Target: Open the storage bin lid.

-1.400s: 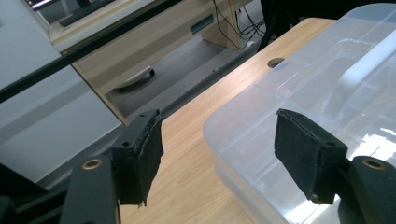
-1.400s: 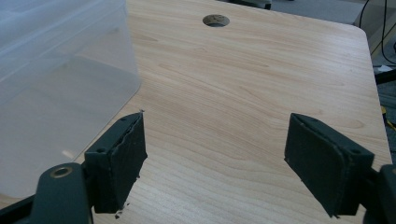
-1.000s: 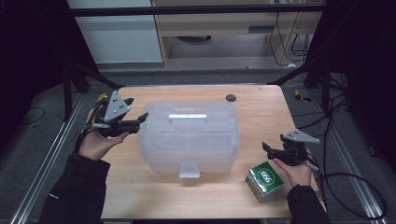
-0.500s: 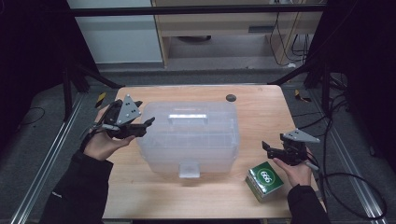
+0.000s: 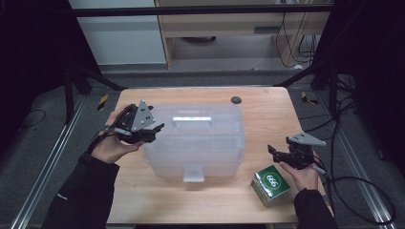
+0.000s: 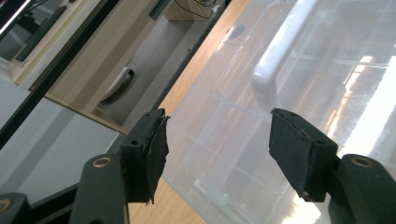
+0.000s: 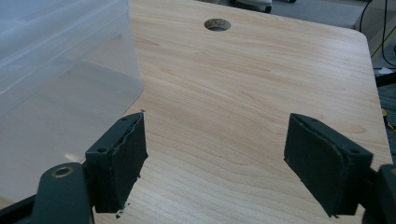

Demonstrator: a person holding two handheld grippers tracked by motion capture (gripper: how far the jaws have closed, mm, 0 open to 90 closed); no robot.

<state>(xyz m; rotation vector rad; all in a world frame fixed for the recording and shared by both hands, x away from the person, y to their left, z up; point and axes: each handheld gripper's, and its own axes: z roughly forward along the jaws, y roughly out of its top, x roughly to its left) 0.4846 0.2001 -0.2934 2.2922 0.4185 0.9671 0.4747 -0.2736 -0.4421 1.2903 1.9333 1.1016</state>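
Approach step: left gripper (image 5: 152, 130), jaws apart and empty, is held at the plastic box (image 5: 200, 143) lid. Right gripper (image 5: 276, 151), likewise released, is kept idle. Next, alignment on the handle (image 6: 280, 56) is called for.

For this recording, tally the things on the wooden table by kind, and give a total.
Clear plastic storage box with a white handle: 1
Green and white carton marked 666: 1
Total: 2 things on the table. The dark round spot near the far edge is a hole in the tabletop, not counted.
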